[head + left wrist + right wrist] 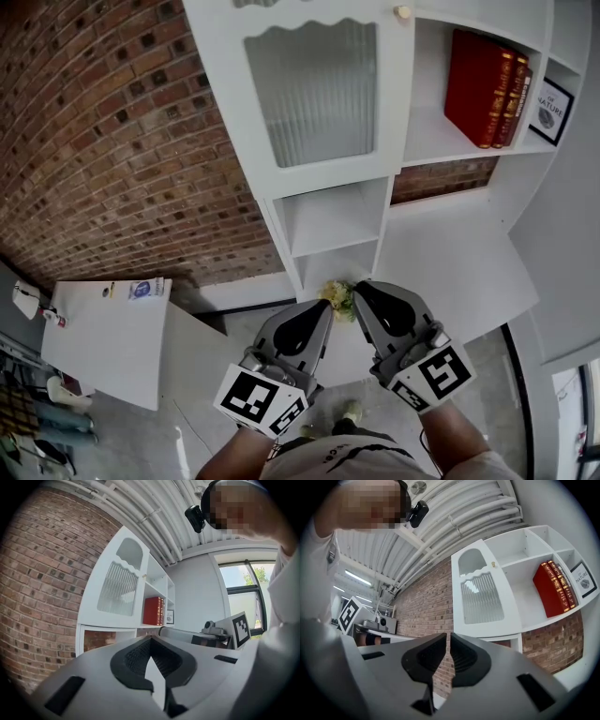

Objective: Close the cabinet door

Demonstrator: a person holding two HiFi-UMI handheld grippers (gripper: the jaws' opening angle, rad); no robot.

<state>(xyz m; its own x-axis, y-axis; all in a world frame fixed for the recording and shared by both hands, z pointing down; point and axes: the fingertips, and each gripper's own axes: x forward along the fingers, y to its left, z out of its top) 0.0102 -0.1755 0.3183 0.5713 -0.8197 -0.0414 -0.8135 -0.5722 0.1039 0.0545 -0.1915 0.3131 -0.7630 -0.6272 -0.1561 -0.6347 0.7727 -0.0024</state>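
Grey left claw (pixel 328 307) | right claw (pixel 357 287) beside it | both facing cabinet door (pixel 309 94)

Wall: brick wall (pixel 122 141), 9 to 12 o'clock in head view.
Furniture: white table (pixel 112 342), 8 o'clock.
Floor: grey floor (pixel 187 422), 7 o'clock.
Daylight: window (pixel 241 590), 3 o'clock in left gripper view.
Ceiling: white pipes (pixel 454 513); strip lights (pixel 356 578).

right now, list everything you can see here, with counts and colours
cabinet: 1, white, centre
cabinet door: 1, white with ribbed glass, cabinet's left
knob: 1, pale, door's edge
books: several, red, shelf right of door
framed print: 1, black frame, right of books
brick wall: 1, red-brown, left
table: 1, white, lower left
yellowish clump: 1, beyond tools
left tool: 1, grey, jaws together, empty
right tool: 1, grey, slim gap, empty
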